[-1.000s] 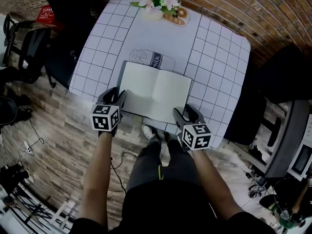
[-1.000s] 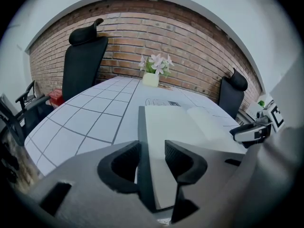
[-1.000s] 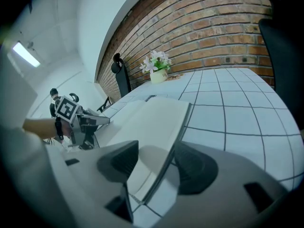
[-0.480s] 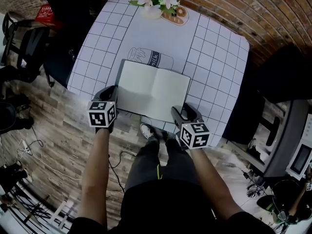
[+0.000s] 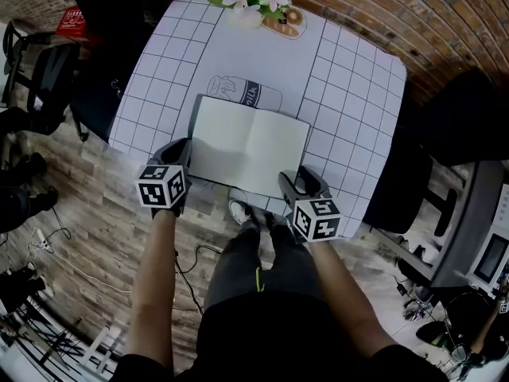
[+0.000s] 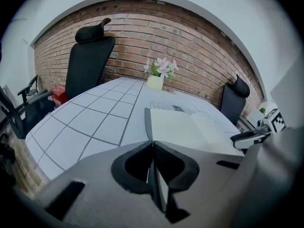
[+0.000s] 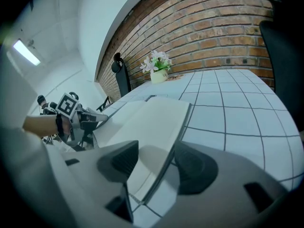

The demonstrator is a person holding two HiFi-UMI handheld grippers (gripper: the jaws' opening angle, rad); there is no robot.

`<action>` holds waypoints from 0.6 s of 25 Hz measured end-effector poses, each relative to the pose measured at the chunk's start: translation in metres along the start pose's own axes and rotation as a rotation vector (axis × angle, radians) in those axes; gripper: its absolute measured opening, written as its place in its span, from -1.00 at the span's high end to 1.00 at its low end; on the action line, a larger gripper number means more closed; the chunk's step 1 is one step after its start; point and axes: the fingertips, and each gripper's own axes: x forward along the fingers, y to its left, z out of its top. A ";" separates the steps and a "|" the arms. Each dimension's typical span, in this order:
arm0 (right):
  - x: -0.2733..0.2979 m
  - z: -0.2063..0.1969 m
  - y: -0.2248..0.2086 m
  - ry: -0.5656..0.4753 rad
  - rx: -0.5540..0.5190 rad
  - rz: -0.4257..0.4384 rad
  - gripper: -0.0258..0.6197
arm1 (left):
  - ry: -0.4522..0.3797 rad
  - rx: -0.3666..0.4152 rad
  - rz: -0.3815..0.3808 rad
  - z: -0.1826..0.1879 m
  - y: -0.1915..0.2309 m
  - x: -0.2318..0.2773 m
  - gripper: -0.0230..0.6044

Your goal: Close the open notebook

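1 open notebook (image 5: pixel 250 146) | left gripper (image 5: pixel 184 151) just clamped its edge | right gripper (image 5: pixel 298 180) agape round other edge

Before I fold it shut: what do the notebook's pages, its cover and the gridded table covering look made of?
The notebook has blank matte white paper pages. Its cover, thin, dark, shows only as an edge: perhaps card or faux leather. The table covering is probably cloth or vinyl: smooth, white, printed grid.

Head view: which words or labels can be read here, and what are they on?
"milk": on the bottle drawing printed on the tablecloth.
Red item at the upper left: white print, too blurred to read.
Notebook: pages blank, no text.
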 end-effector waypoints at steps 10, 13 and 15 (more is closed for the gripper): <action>0.000 -0.001 0.000 0.000 0.002 0.001 0.22 | -0.077 -0.038 -0.064 0.015 -0.017 -0.015 0.84; 0.000 0.000 -0.001 0.003 0.004 0.001 0.22 | -0.094 -0.025 -0.073 0.022 -0.023 -0.020 0.84; 0.000 0.000 0.000 0.004 0.005 0.003 0.22 | -0.104 -0.021 -0.078 0.026 -0.026 -0.023 0.84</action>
